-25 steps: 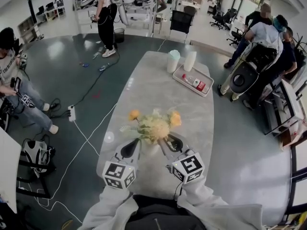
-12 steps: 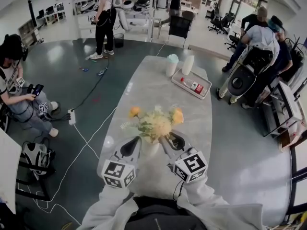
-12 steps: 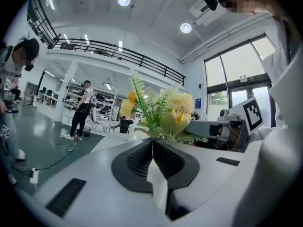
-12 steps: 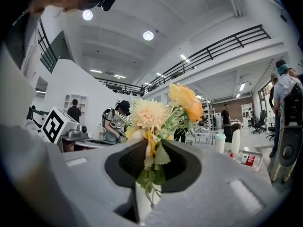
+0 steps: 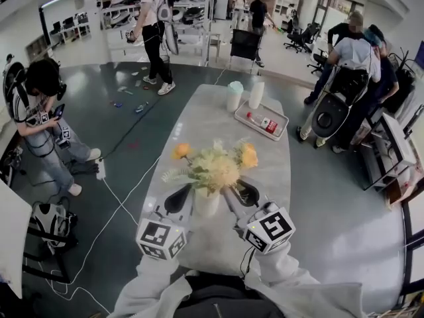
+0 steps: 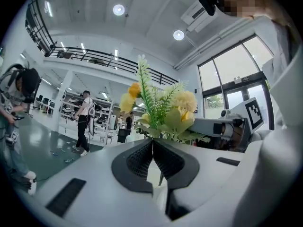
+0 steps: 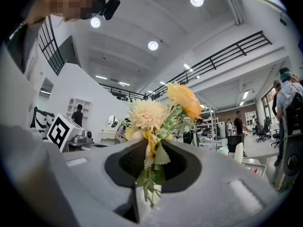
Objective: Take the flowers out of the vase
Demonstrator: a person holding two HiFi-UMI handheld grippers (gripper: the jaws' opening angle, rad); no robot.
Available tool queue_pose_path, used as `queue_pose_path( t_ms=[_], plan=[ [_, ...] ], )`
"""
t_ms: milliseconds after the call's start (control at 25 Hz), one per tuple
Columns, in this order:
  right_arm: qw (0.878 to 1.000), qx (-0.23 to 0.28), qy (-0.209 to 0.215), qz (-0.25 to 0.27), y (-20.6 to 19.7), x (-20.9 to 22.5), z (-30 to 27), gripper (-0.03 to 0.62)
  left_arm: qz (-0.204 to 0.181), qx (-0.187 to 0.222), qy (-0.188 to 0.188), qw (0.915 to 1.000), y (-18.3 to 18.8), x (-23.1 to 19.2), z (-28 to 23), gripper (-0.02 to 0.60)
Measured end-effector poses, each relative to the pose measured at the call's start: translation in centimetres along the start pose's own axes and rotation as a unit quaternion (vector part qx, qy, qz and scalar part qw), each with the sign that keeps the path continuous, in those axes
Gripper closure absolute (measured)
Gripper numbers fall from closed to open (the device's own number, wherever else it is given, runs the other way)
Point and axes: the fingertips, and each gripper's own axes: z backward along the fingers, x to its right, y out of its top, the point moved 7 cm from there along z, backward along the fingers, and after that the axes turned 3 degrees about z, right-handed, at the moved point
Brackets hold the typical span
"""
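We see the flowers [image 5: 215,169] as one small bunch. A cream, many-petalled bloom sits in the middle, with an orange-yellow rose at its 10 o'clock and another at its 2 o'clock. Pale green fern sprigs and leaves spread out at 9 o'clock. The bunch sits directly over the white vase [image 5: 207,205], which stands on the near half of the pale marbled desk [image 5: 218,111]. From above, the blooms hide the vase's mouth.

The left hand-held gripper [image 5: 189,191] comes in from 7 o'clock of the vase and the right hand-held gripper [image 5: 226,192] from 5 o'clock, both at stem height. In the right gripper view the jaws are clamped on the stems and lower leaves, and the heads rise just past the pads. In the left gripper view the pads meet at their tips. A thin stem seems to be pinched in the slit below them, though only a sliver of it shows.

For writing, we find only black-and-white square markers on the cubes [image 5: 161,237] of both grippers. At 1 o'clock of the bunch, far along the desk, a tray [image 5: 283,120] holds a lying bottle [image 5: 264,122] with a red label whose print is too small to read. A mint-topped cup [image 5: 234,96] and a white cup [image 5: 256,93] stand just beyond the tray, at 12 o'clock.
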Motion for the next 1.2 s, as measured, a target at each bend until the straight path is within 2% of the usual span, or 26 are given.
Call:
queue_pose_path(
  t_ms=[360, 800, 960, 1200],
  plan=[
    [0.998, 0.055, 0.001, 0.022, 4.6, -1.6, 1.6, 0.526, -0.026, 0.040, -0.023, 0.9986, 3.6, 1.6, 1.1, 0.578],
    [0.995, 0.084, -0.008, 0.049, 8.5, -1.8, 4.0, 0.526, -0.047, 0.081, -0.050, 0.9944, 6.8, 3.9, 1.4, 0.578],
    [0.993, 0.105, -0.029, 0.054, 9.2, -1.1, 6.0, 0.526, -0.047, 0.089, -0.061, 0.9931, 6.8, 5.5, 0.8, 0.578],
    [0.988, 0.116, -0.085, 0.055, 9.4, -0.3, 6.8, 0.525, -0.037, 0.088, -0.082, 0.9920, 6.6, 5.0, 0.2, 0.578]
  ],
)
